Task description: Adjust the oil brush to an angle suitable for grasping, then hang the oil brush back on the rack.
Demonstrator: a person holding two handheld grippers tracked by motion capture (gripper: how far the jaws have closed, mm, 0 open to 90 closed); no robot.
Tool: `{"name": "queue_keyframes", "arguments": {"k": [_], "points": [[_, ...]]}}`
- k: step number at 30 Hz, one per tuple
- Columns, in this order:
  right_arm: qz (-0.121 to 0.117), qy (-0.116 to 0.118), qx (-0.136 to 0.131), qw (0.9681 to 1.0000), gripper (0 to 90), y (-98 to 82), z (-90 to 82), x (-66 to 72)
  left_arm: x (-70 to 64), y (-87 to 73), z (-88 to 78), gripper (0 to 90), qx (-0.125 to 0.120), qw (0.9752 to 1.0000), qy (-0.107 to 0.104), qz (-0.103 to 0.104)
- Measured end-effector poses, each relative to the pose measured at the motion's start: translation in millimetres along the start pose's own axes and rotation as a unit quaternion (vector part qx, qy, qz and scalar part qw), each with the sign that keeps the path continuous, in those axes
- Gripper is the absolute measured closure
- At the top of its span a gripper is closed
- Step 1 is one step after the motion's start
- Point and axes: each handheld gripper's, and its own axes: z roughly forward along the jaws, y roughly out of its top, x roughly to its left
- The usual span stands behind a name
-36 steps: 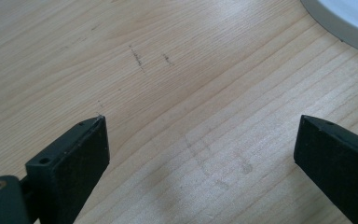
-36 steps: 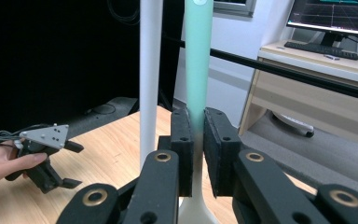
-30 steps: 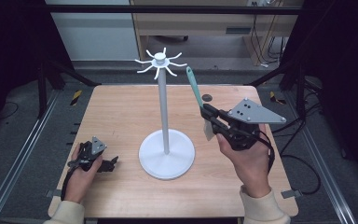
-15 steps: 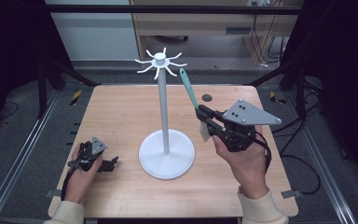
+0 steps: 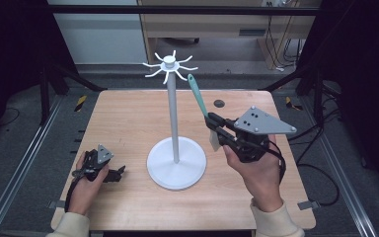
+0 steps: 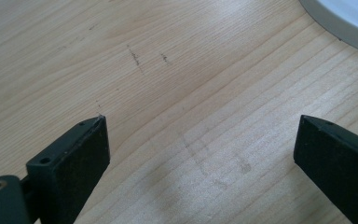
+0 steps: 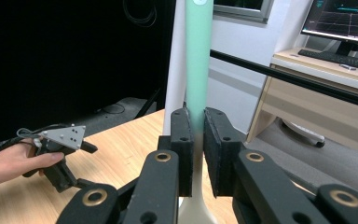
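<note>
A white stand [image 5: 173, 123] with a round base [image 5: 176, 162] and hooked arms [image 5: 170, 65] at its top rises from mid-table. My right gripper [image 5: 213, 123] is shut on a green-handled utensil [image 5: 196, 94] with a white lower end [image 5: 214, 140]. It holds the utensil upright to the right of the pole, with the handle tip just below the hooks. In the right gripper view the green handle [image 7: 198, 60] rises between the shut jaws, in front of the white pole [image 7: 175, 70]. My left gripper [image 5: 116, 174] rests low on the table at front left, jaws wide open over bare wood [image 6: 191, 121].
The wooden table [image 5: 128, 118] has a small dark hole [image 5: 219, 103] at back right. The stand's base edge [image 6: 345, 23] lies just beyond my left gripper. Metal rails run along both sides of the table. A desk with a monitor [image 7: 342, 21] stands behind.
My right gripper has carried the utensil left and a little toward the pole, bringing its handle tip closer under the hooks. The left gripper has stayed still.
</note>
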Motion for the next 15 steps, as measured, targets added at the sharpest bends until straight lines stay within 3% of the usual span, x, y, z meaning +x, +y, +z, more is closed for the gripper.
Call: {"name": "queue_keyframes", "arguments": {"k": [15], "points": [[-0.005,0.007,0.003,1.0000,82.6,2.6,2.2,3.7,0.1,-0.1,0.0,3.1,0.000,1.0000,0.000,0.000]]}}
